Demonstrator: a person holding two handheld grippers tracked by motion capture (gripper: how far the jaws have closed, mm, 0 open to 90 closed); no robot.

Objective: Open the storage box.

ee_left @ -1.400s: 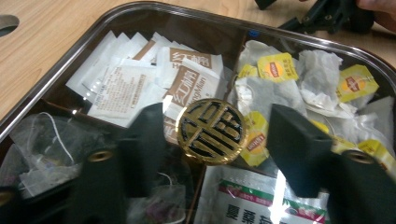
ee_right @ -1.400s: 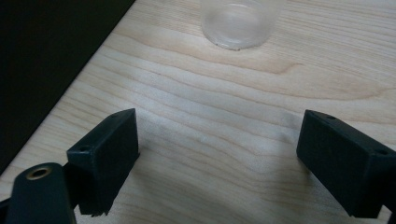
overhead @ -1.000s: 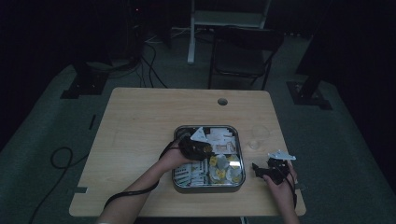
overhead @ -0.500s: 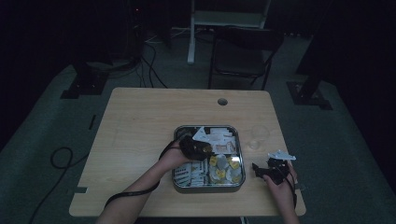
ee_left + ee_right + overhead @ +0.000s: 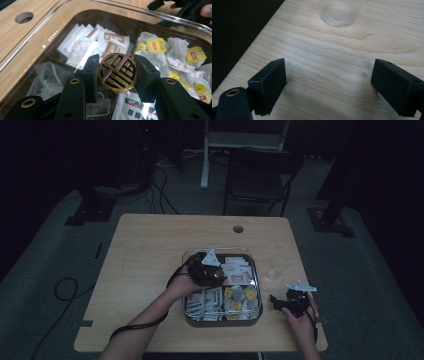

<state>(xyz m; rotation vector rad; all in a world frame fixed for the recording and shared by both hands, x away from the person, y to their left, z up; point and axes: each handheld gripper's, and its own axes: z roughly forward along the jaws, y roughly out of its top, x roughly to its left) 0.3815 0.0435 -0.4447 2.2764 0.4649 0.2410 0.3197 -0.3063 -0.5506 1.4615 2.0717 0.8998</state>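
Since a second ago your left tongs [image 5: 117, 72] have come up a little over the tea box [image 5: 186, 312], and they keep their clench on the round gold-and-black knob [image 5: 118, 73] of the clear lid [image 5: 62, 15] — that knob is the only handle the lid offers, so gripping it square between both pads keeps the lid from tipping as it rises. In the left gripper view the lid sits over the box, with white sachets [image 5: 82, 45] and yellow-tagged tea bags [image 5: 156, 46] visible through it. Your right tongs [image 5: 328, 85] hang released over the bare worktop [image 5: 332, 50], to the right of the box and apart from it — out of the lid's way. Just beyond them from the box stands the clear cup [image 5: 340, 11], empty as far as I can tell — likely waiting for a tea bag.
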